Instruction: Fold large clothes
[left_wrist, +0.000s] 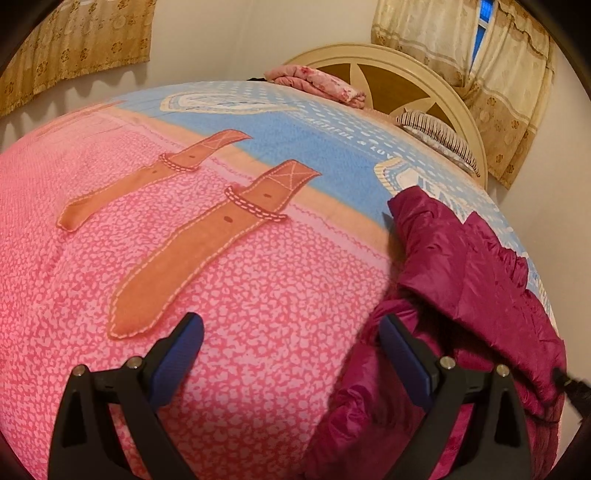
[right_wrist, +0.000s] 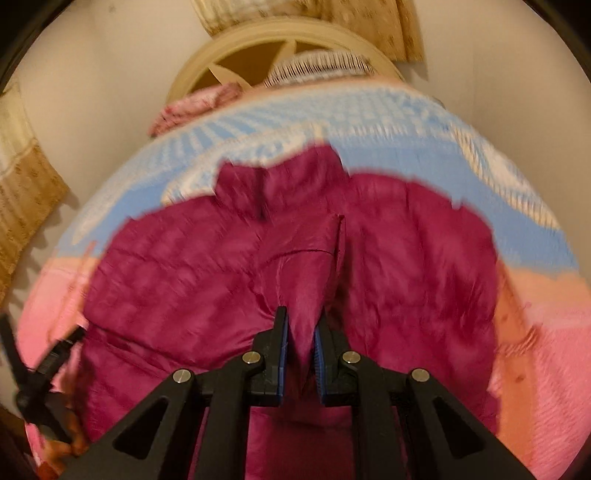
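Note:
A magenta puffer jacket (right_wrist: 388, 266) lies spread on the bed, collar toward the headboard. My right gripper (right_wrist: 301, 325) is shut on a raised fold of the jacket, which stands up as a peak between the blue pads. In the left wrist view the jacket (left_wrist: 461, 266) is bunched at the right of the bed. My left gripper (left_wrist: 291, 328) is open above the pink blanket, its right finger (left_wrist: 402, 354) against the jacket's edge, with nothing between the pads. The left gripper (right_wrist: 40, 373) also shows at the lower left of the right wrist view.
The bed carries a pink and blue blanket (left_wrist: 221, 288) with brown strap patterns. A folded pink floral cloth (left_wrist: 314, 83) and a striped pillow (left_wrist: 439, 136) lie by the cream headboard (left_wrist: 391, 70). Curtains (left_wrist: 498, 74) hang on the wall behind.

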